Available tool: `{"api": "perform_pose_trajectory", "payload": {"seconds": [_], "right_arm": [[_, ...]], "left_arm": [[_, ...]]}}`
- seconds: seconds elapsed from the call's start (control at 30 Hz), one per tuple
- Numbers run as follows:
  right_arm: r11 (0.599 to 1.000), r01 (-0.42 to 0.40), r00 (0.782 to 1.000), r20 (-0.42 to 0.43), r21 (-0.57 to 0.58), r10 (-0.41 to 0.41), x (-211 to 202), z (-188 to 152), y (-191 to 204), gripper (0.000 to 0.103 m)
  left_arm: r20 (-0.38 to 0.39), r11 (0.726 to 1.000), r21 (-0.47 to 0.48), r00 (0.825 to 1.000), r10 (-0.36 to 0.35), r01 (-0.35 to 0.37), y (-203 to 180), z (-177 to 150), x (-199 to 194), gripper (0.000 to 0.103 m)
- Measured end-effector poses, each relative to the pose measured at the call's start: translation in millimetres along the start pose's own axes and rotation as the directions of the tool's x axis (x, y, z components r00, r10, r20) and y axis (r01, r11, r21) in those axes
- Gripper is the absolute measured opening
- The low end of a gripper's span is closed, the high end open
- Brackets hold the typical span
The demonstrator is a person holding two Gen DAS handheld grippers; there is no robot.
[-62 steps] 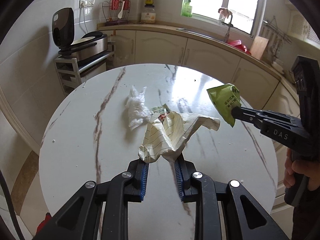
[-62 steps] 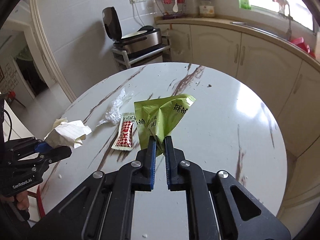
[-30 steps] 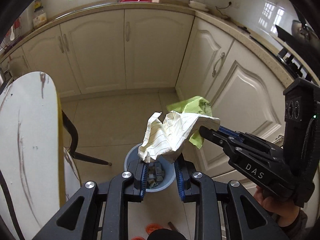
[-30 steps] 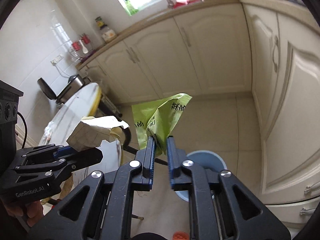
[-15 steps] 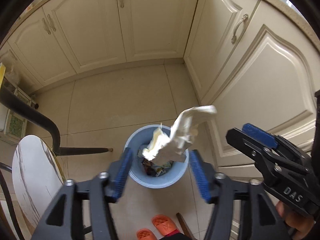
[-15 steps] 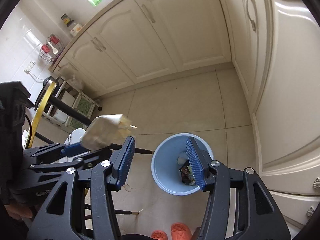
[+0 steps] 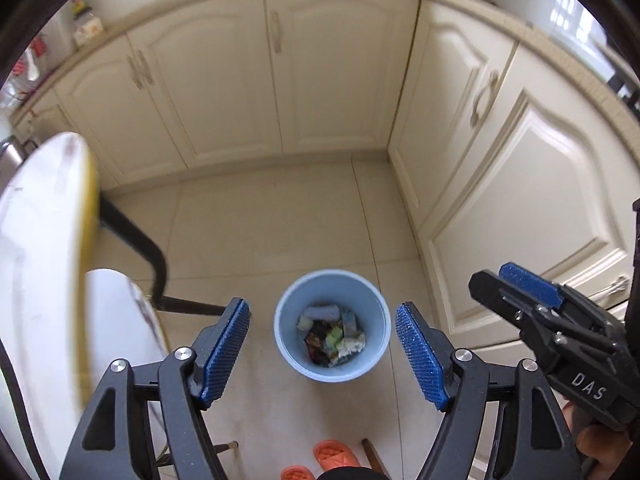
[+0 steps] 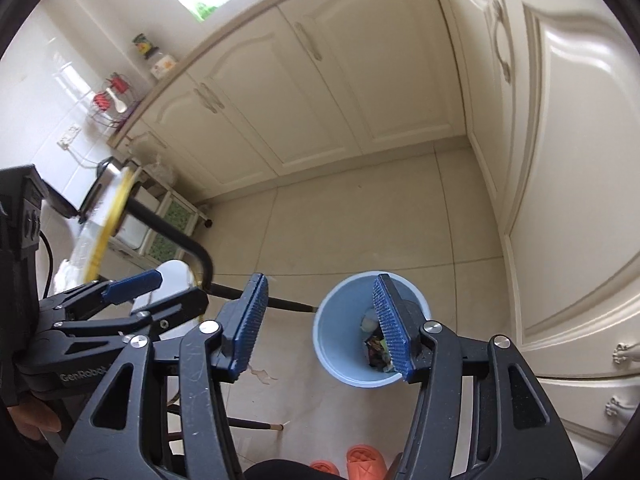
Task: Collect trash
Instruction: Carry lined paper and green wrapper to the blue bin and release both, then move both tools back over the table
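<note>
A light blue trash bin stands on the tiled floor below both grippers. Several pieces of trash lie inside it, among them pale paper and a green wrapper. My left gripper hangs right above the bin, its jaws opening, with nothing between the blue pads. My right gripper is above the bin's left rim, its jaws also opening and bare. It shows at the right of the left wrist view as the right gripper, and the left gripper shows at the left of the right wrist view.
Cream cabinets close off the back and right. The round marble table with a black leg stands at the left. Orange slippers on the person's feet are at the bottom edge.
Both grippers let go of their trash: the lined paper and the green wrapper fell into the bin. Both sets of jaws opened wide, and both hands sank a little.
</note>
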State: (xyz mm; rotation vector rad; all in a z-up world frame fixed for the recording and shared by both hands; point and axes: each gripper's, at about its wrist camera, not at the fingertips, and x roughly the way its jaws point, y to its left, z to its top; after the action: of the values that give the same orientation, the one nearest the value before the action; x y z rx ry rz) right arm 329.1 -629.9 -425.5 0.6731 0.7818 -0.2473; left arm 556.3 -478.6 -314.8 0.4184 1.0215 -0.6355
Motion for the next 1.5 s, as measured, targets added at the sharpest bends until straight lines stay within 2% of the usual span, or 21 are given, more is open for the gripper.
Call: {"api": "perform_pose_trajectory", "payload": {"seconds": [0.1,0.2,0.27,0.37,0.43,0.47,0.53,0.6,0.7,0.83,0.93,1.03,1.13,1.2,1.37,1.47,1.5], "right_arm": [[0.999,-0.019,0.999,0.037,-0.047,0.020,-25.3,-0.7,27.7,0.059],[0.994,-0.032,0.996,0.082,-0.102,0.041,-53.3,-2.3,60.7,0.061],[0.989,-0.042,0.992,0.110,-0.144,0.058,-72.5,-6.0,85.5,0.063],[0.975,-0.051,0.985,0.148,-0.218,0.084,-96.8,-13.2,126.8,0.073],[0.962,-0.061,0.980,0.167,-0.267,0.109,-109.2,-19.4,155.4,0.074],[0.954,-0.063,0.978,0.170,-0.292,0.117,-113.9,-22.2,169.8,0.075],[0.938,-0.066,0.976,0.175,-0.340,0.132,-119.8,-27.6,199.3,0.076],[0.920,-0.076,0.974,0.170,-0.385,0.152,-121.8,-31.8,229.5,0.085],[0.887,-0.086,0.972,0.156,-0.454,0.174,-118.1,-38.2,275.3,0.085],[0.849,-0.104,0.975,0.113,-0.518,0.189,-101.9,-49.4,327.9,0.085],[0.817,-0.104,0.981,0.075,-0.567,0.177,-82.0,-56.0,363.1,0.085],[0.791,-0.109,0.987,0.031,-0.602,0.160,-55.2,-60.5,390.4,0.085],[0.770,-0.113,0.991,-0.014,-0.628,0.134,-24.2,-63.0,409.0,0.085],[0.761,-0.130,0.991,-0.063,-0.635,0.116,3.1,-62.5,421.5,0.085],[0.768,-0.170,0.983,-0.162,-0.618,0.087,61.7,-56.8,437.6,0.085],[0.766,-0.179,0.979,-0.192,-0.617,0.074,90.1,-51.9,447.8,0.085],[0.765,-0.183,0.977,-0.203,-0.617,0.070,99.5,-49.9,451.2,0.085]], "left_arm": [[0.075,1.000,-0.011,0.997,0.019,-0.018,5.2,-14.4,-39.9,0.075],[0.158,0.999,-0.021,0.987,0.040,-0.037,11.9,-35.9,-89.4,0.077],[0.215,0.998,-0.043,0.975,0.060,-0.052,25.4,-51.2,-119.4,0.080],[0.287,0.995,-0.078,0.954,0.088,-0.068,47.2,-78.9,-161.6,0.085],[0.325,0.990,-0.106,0.938,0.118,-0.088,64.2,-100.5,-185.7,0.093],[0.342,0.988,-0.118,0.930,0.138,-0.103,70.1,-114.3,-198.3,0.094],[0.366,0.981,-0.143,0.914,0.173,-0.128,88.1,-136.6,-216.7,0.094],[0.381,0.973,-0.183,0.902,0.201,-0.139,106.7,-162.2,-231.0,0.095],[0.397,0.952,-0.256,0.880,0.260,-0.166,131.3,-203.6,-259.0,0.097],[0.389,0.918,-0.333,0.856,0.340,-0.213,157.7,-240.4,-276.9,0.100],[0.359,0.895,-0.374,0.852,0.381,-0.243,176.8,-258.7,-282.4,0.100],[0.306,0.869,-0.417,0.860,0.409,-0.265,203.0,-268.8,-270.6,0.100],[0.245,0.846,-0.450,0.872,0.424,-0.285,228.9,-261.1,-251.0,0.100],[0.218,0.843,-0.458,0.883,0.415,-0.283,248.3,-246.7,-238.5,0.100],[0.144,0.836,-0.471,0.911,0.387,-0.281,293.8,-220.2,-202.3,0.100],[0.086,0.821,-0.465,0.905,0.415,-0.332,317.7,-198.2,-181.6,0.099],[0.076,0.823,-0.465,0.912,0.404,-0.326,325.7,-194.2,-174.7,0.098]]}}
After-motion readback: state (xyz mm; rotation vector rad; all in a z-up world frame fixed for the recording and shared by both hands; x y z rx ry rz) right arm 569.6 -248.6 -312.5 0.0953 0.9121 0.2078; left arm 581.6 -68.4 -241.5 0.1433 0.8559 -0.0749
